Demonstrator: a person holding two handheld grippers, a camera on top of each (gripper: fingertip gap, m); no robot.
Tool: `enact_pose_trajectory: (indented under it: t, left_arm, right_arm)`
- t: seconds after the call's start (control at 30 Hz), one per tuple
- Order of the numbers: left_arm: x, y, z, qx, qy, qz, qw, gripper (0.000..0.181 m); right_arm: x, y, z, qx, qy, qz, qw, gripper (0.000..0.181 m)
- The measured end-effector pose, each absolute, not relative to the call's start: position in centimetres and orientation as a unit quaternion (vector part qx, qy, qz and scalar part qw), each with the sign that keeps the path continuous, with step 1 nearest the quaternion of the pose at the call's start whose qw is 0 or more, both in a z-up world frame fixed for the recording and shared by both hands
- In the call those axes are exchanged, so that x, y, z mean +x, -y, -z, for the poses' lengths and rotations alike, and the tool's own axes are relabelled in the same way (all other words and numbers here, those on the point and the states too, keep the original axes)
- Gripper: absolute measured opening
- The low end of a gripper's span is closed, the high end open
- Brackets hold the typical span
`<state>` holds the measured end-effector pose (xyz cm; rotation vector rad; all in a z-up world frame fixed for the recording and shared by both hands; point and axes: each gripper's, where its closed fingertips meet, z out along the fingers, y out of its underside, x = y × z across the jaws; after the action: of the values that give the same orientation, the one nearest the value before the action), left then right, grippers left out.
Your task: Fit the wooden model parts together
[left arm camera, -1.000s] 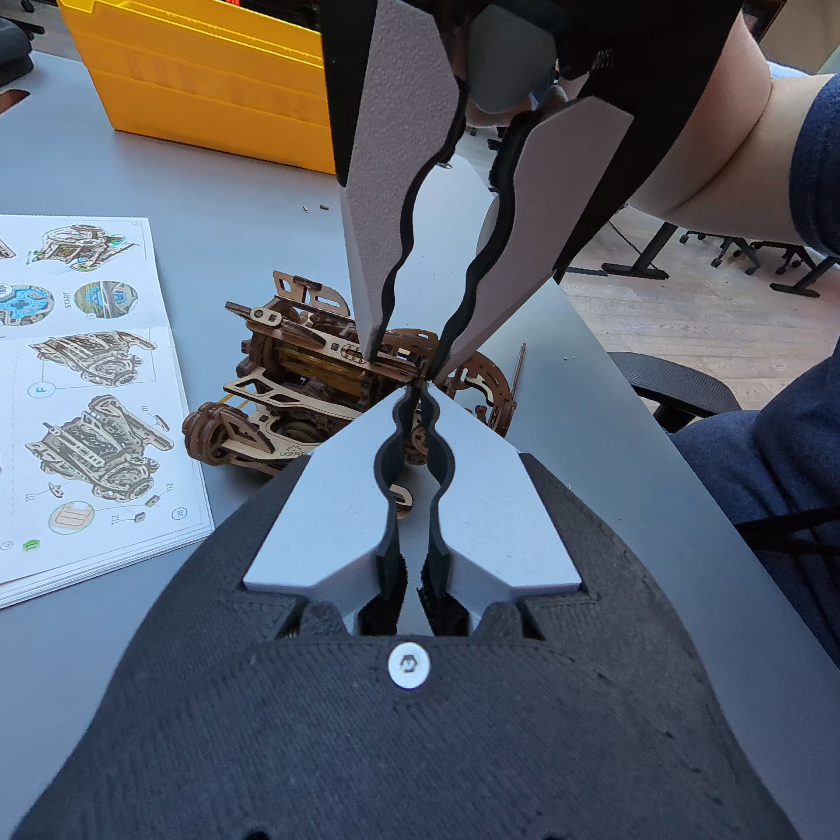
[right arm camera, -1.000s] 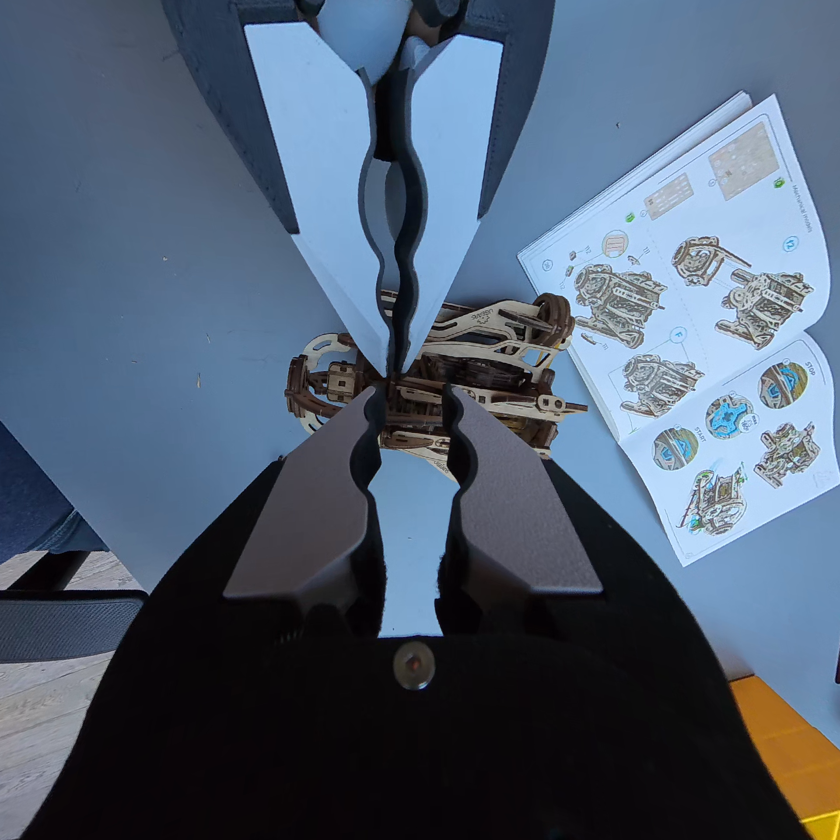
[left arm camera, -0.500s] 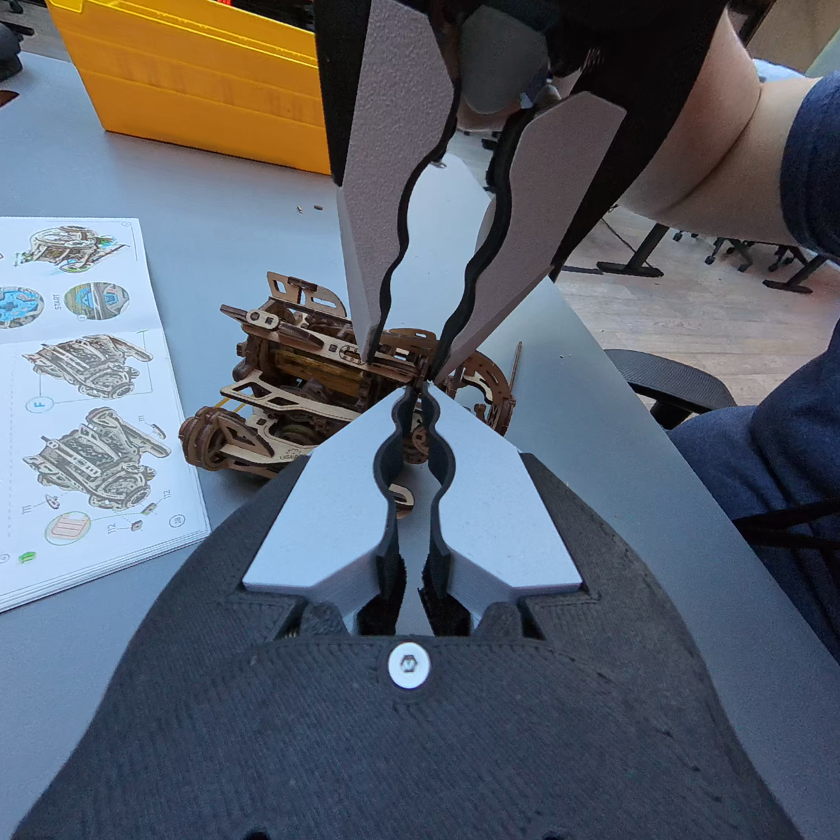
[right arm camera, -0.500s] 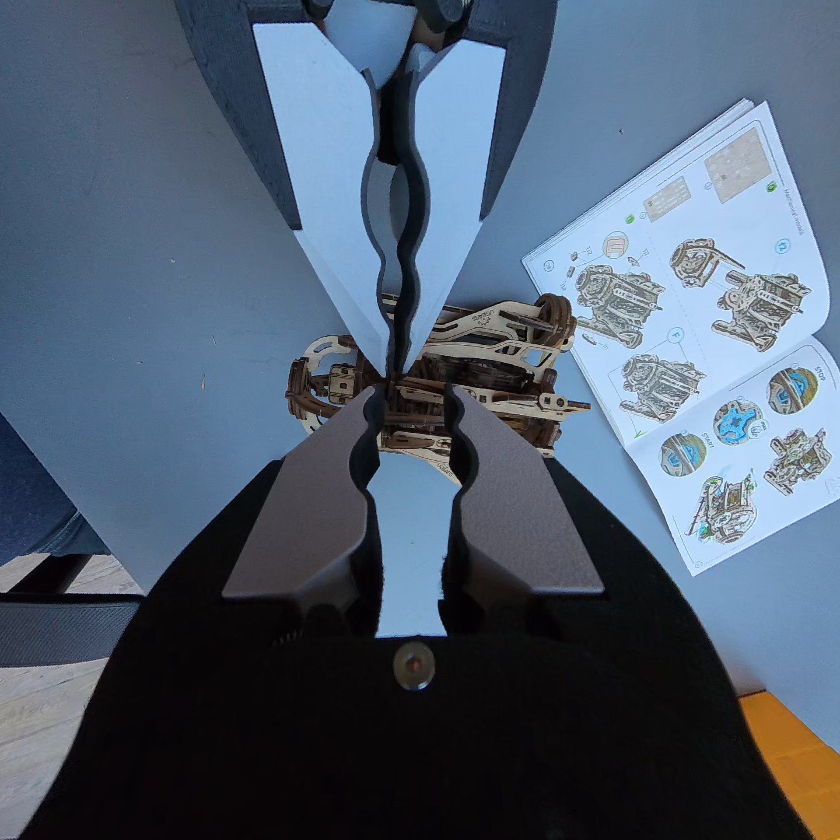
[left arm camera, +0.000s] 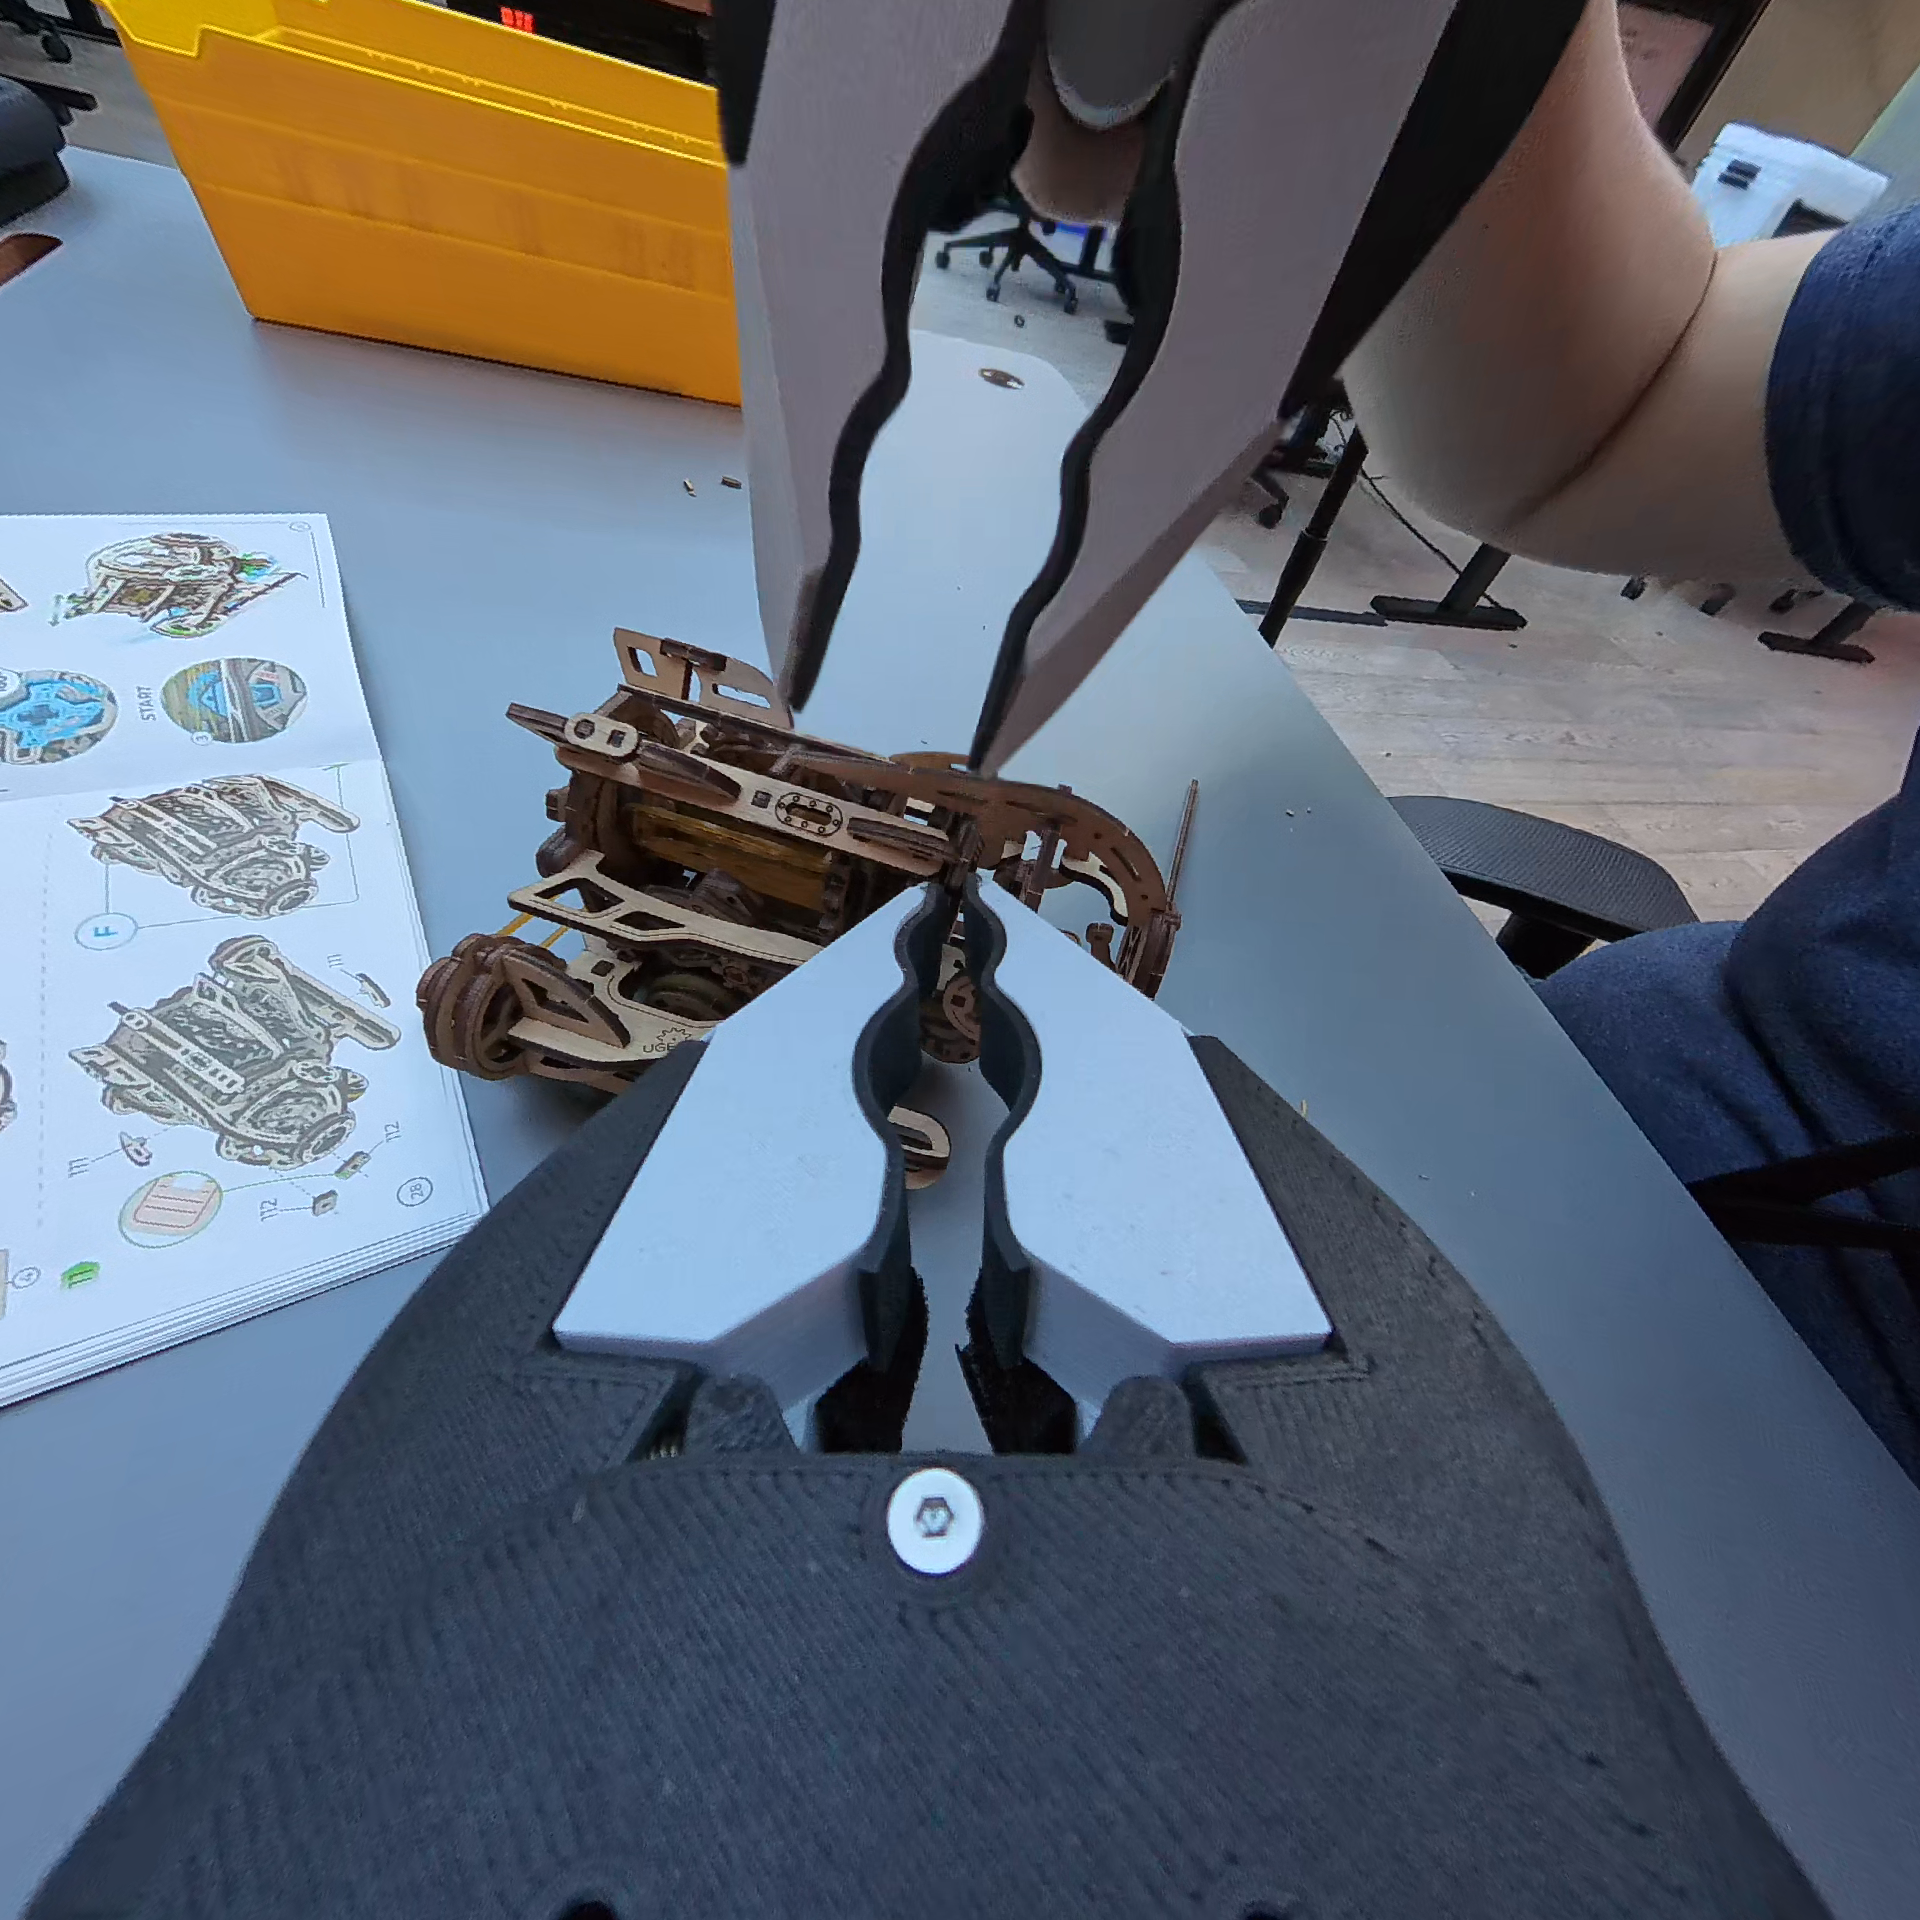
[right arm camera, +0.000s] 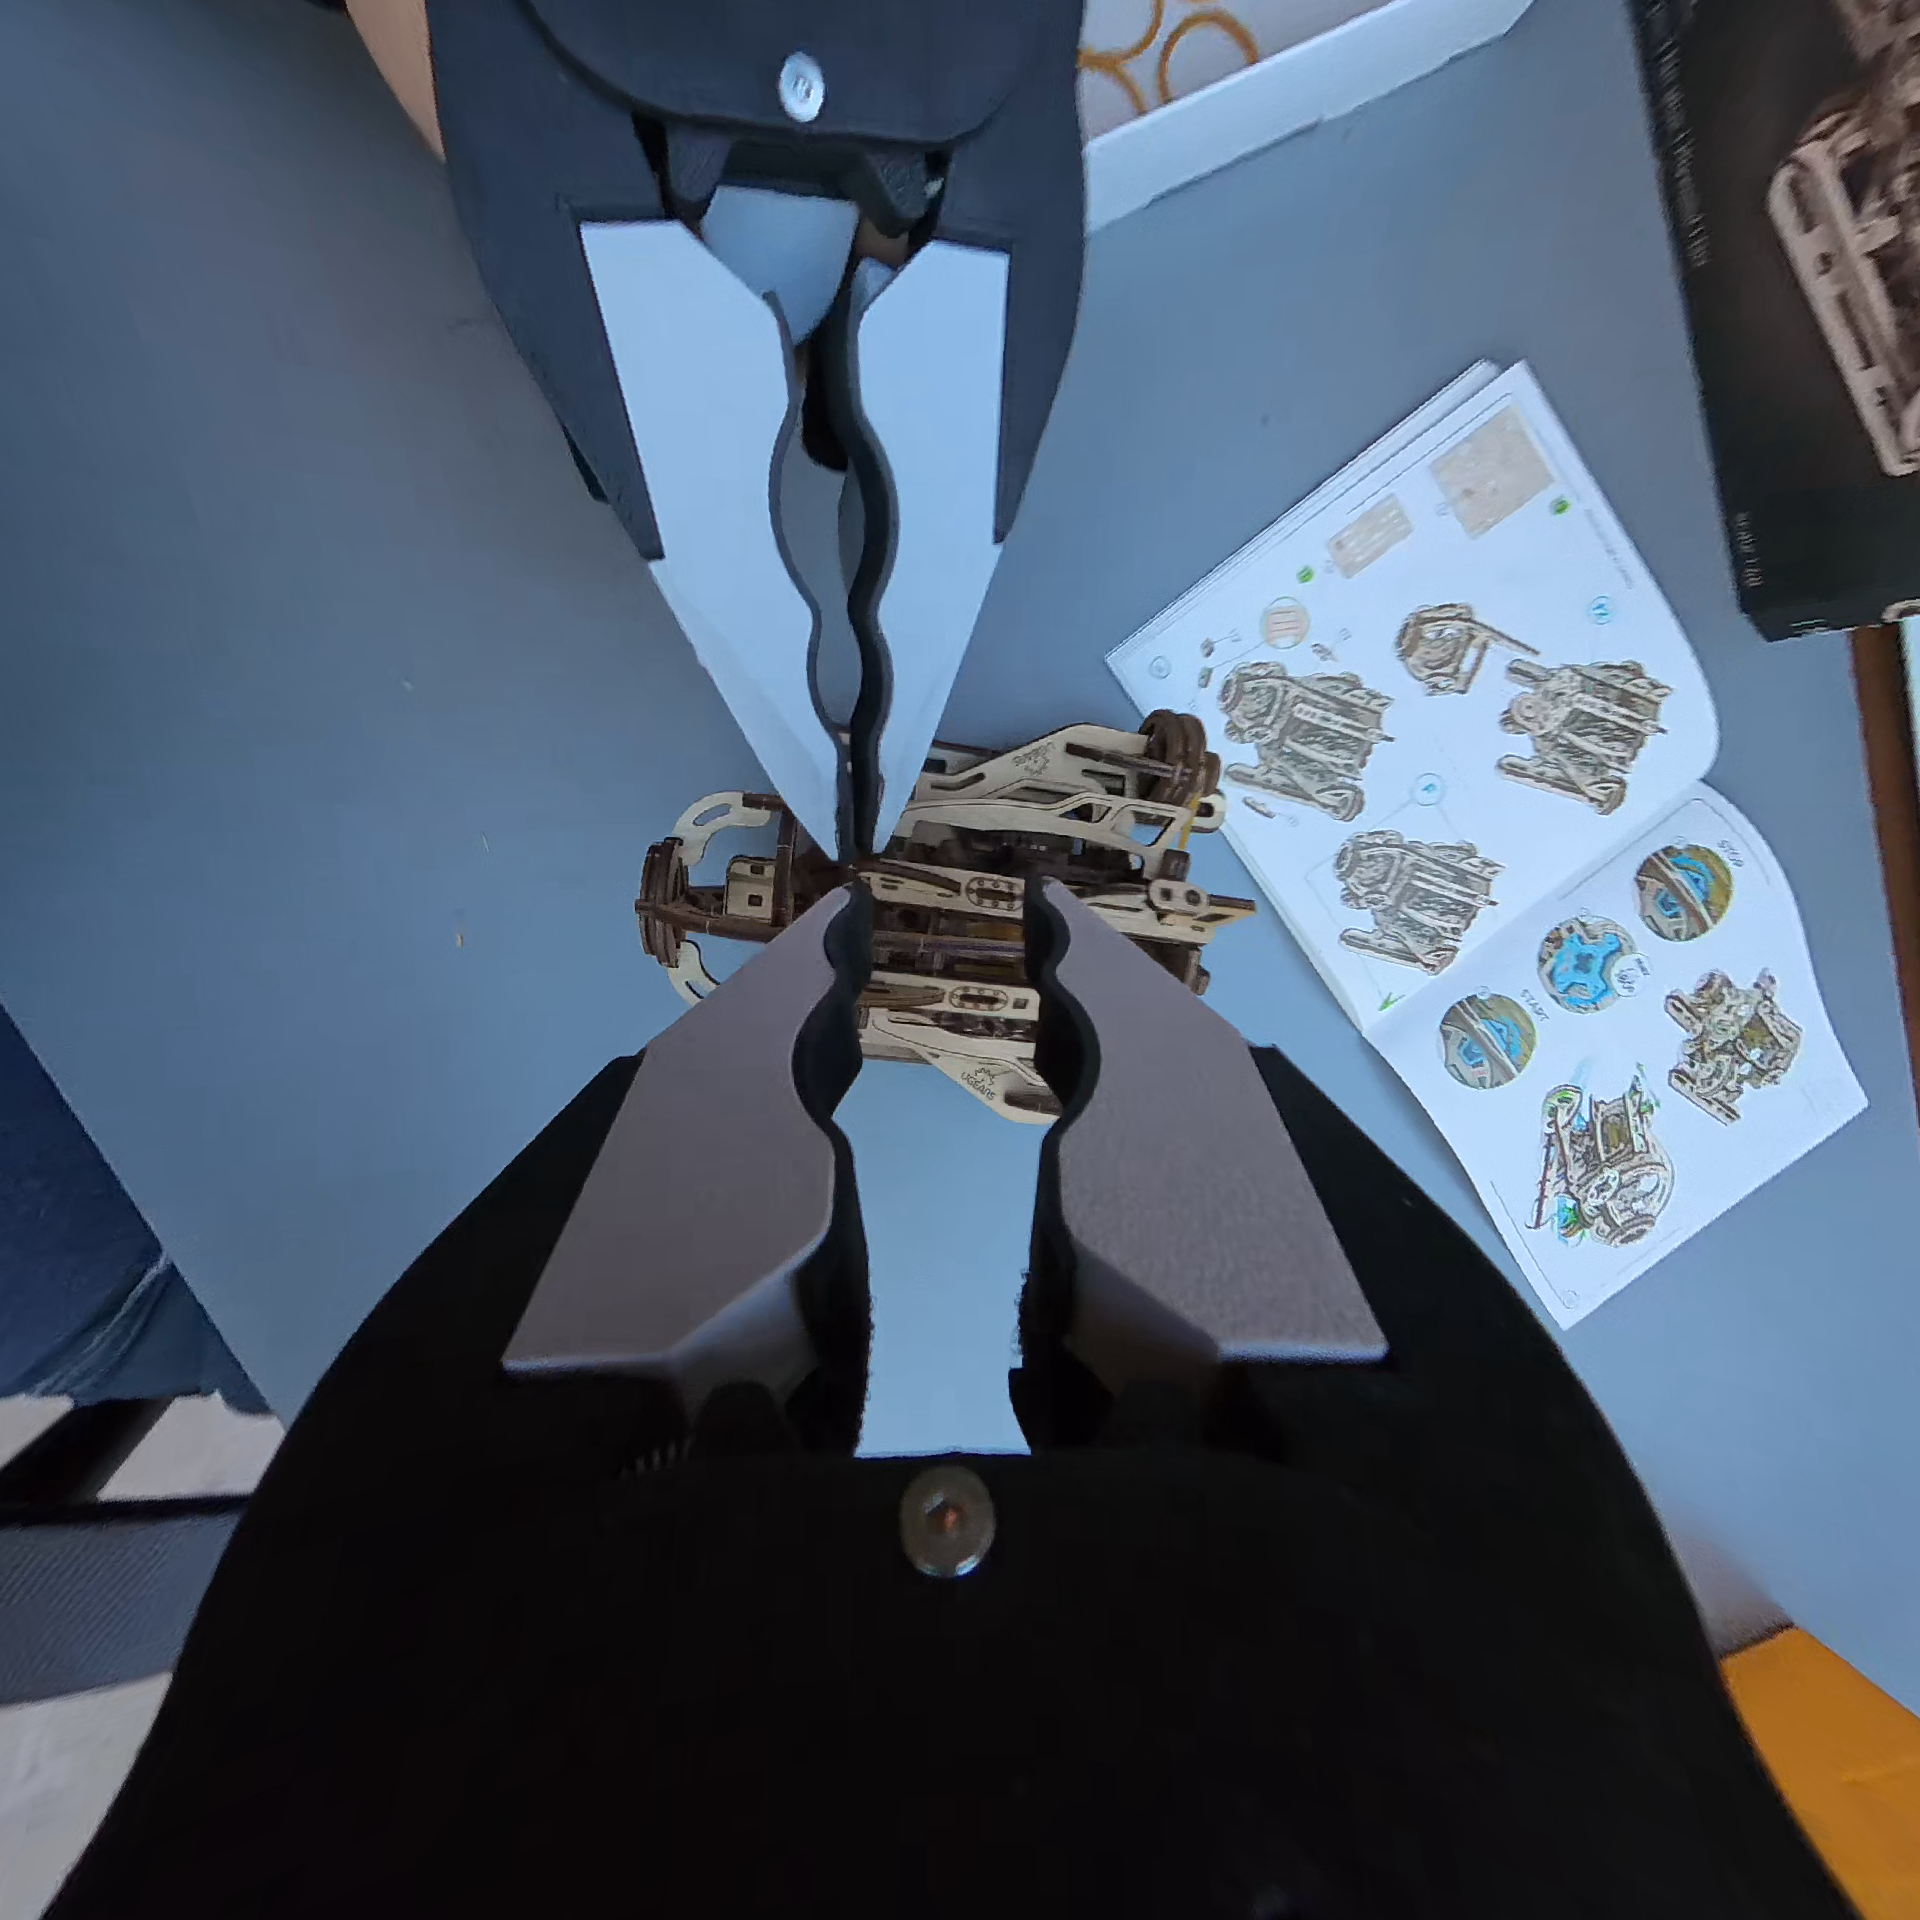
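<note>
A partly built wooden model [left arm camera: 727, 831] lies on the grey table [left arm camera: 468, 540]; it also shows in the right wrist view [right arm camera: 1091, 821]. My left gripper [left arm camera: 948, 896] is shut, its tips pinching a thin part at the model's near right end. In the right wrist view the left gripper [right arm camera: 857, 847] comes in from the top with its tips closed. My right gripper [right arm camera: 940, 899] is open and empty, its fingers astride the model's middle. In the left wrist view the right gripper [left arm camera: 891, 727] hangs just above the model, one tip close to its top.
An open instruction booklet [left arm camera: 208, 883] lies left of the model, also seen in the right wrist view [right arm camera: 1507, 831]. A yellow bin [left arm camera: 447, 197] stands behind. A black box [right arm camera: 1787, 312] lies beyond the booklet. A small loose wooden piece [left arm camera: 920, 1143] and a thin stick [left arm camera: 1184, 842] lie nearby. The table edge [left arm camera: 1455, 935] runs right. My two grippers' fingertips are within a few centimetres of each other. The thin stick [left arm camera: 1184, 842] sits 15 centimetres or so from the ends of my left fingers.
My right gripper has lifted up and back from the model and opened a little wider. My left gripper stays shut on the same spot. The model has not moved.
</note>
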<state>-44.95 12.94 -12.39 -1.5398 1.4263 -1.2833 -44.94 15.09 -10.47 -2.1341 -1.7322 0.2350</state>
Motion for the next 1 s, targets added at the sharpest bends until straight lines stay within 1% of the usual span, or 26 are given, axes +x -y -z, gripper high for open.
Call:
enact_pose_trajectory:
  t: [0.17, 0.37, 0.67, 0.9, 1.0]
  left_arm:
    - [-45.0, -12.9, 12.4, -0.589, -0.548, 0.492, 0.333, 0.001]
    - [-45.0, -12.9, 12.5, -0.588, -0.547, 0.494, 0.333, 0.003]
    - [-45.1, -12.8, 12.8, -0.587, -0.551, 0.493, 0.329, 0.009]
    - [-45.4, -12.8, 12.5, -0.582, -0.548, 0.502, 0.329, 0.009]
    - [-45.9, -13.1, 12.1, -0.583, -0.543, 0.505, 0.333, 0.011]
  right_arm:
    - [-44.2, -15.3, 8.4, -0.767, 0.566, -0.133, 0.27, 0.028]
    - [-43.3, -14.4, 9.1, -0.771, 0.52, -0.178, 0.323, 0.027]
    - [-42.1, -13.8, 10.2, -0.766, 0.48, -0.217, 0.369, 0.027]
    - [-42.1, -12.5, 11.3, -0.757, 0.447, -0.256, 0.402, 0.027]
    - [-42.0, -12.0, 12.8, -0.774, 0.419, -0.281, 0.382, 0.028]
